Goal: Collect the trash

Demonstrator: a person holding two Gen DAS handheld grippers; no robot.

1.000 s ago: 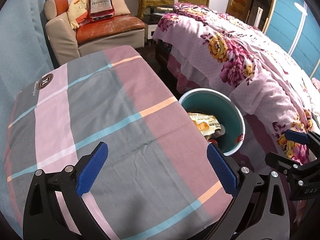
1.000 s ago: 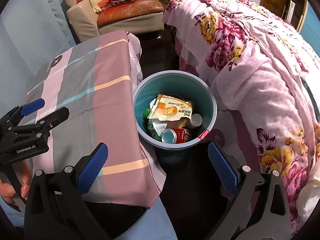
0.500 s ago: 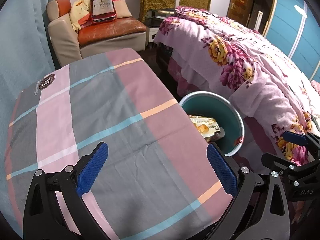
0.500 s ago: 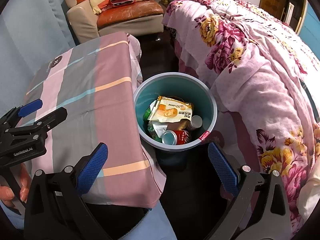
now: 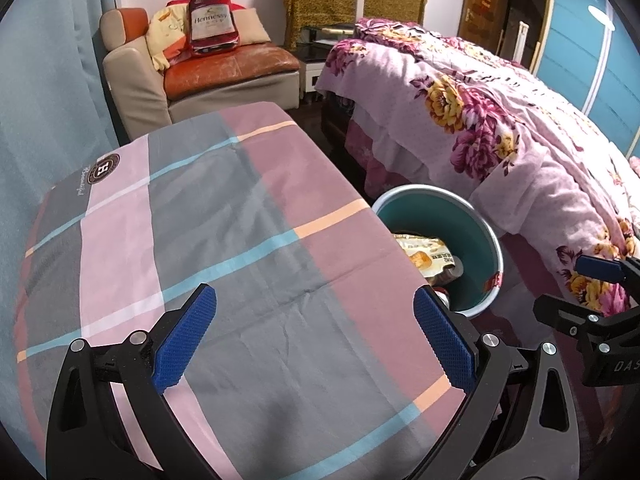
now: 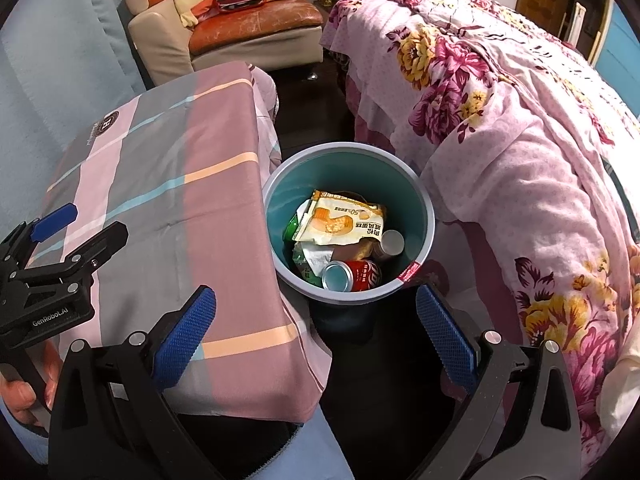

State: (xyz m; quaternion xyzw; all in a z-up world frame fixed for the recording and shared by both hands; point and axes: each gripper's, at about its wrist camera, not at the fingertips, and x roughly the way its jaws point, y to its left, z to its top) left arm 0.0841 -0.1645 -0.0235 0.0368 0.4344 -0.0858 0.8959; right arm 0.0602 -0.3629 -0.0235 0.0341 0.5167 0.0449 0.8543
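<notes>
A teal trash bin (image 6: 424,204) stands on the dark floor between the table and the bed; it also shows in the left wrist view (image 5: 476,248). Inside lie a yellow snack bag (image 6: 340,222), a red can (image 6: 356,274), green wrappers (image 6: 310,262) and a small white cup (image 6: 392,242). My right gripper (image 6: 316,330) is open and empty, above and just short of the bin. My left gripper (image 5: 314,338) is open and empty over the plaid tablecloth (image 5: 200,220). Each gripper shows in the other's view, the right one (image 5: 592,292) and the left one (image 6: 60,240).
The bed with a pink floral cover (image 6: 520,120) runs along the right. An armchair (image 5: 224,76) with a Hennessy-bottle cushion (image 5: 212,24) stands at the back. A blue curtain (image 5: 48,100) hangs on the left. A narrow dark floor strip (image 6: 304,100) separates table and bed.
Both grippers have drifted back slightly, so the bin and table sit a little lower in view. Both stay open and empty. The trash in the bin has not moved.
</notes>
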